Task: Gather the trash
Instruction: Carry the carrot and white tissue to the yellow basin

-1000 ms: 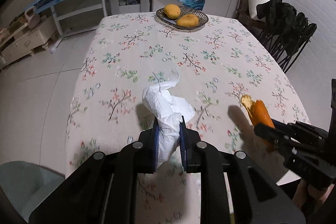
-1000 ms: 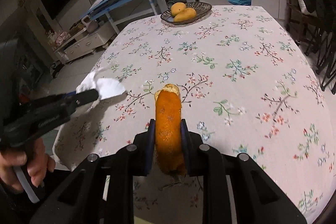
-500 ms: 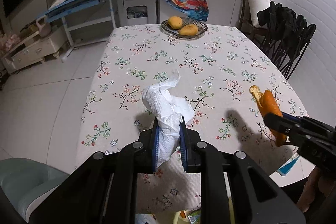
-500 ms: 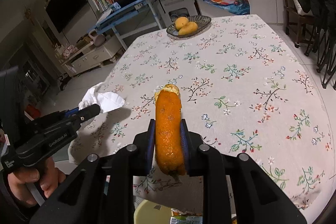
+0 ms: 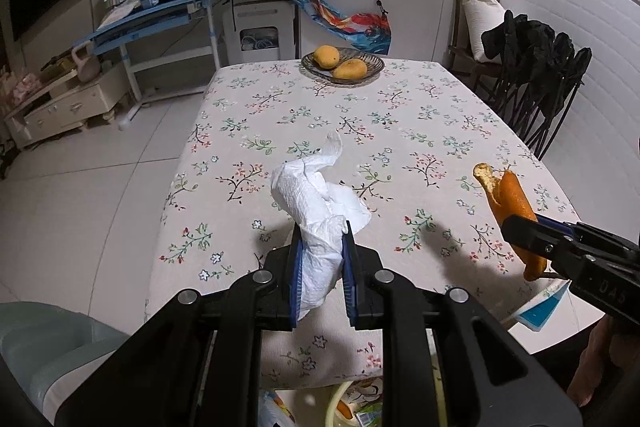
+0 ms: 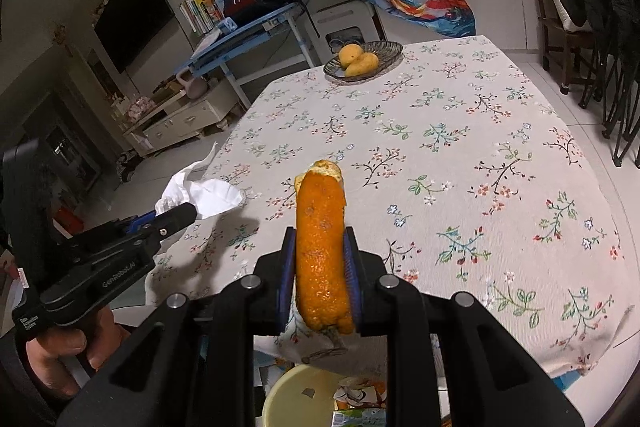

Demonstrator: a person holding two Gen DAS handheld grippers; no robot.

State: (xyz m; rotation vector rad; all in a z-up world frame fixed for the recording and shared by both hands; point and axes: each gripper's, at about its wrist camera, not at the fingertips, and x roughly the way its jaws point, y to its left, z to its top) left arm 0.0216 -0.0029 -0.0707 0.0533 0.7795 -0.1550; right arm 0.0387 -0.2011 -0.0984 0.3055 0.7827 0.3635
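Observation:
A crumpled white paper towel is pinched in my left gripper, which is shut on it above the near edge of the floral table. From the right wrist view that towel sticks out of the left gripper at the left. My right gripper is shut on a long strip of orange peel; the left wrist view shows the peel at the right. Below the table edge, a pale yellow bin with scraps in it shows between the gripper arms.
A dark dish with two mangoes stands at the table's far end. Black folding chairs line the right side. A blue desk and a low white cabinet stand at the far left. A pale green seat is at the near left.
Both grippers have drawn back toward the table's near edge and risen slightly, still holding towel and peel. The bin below the edge has come into view.

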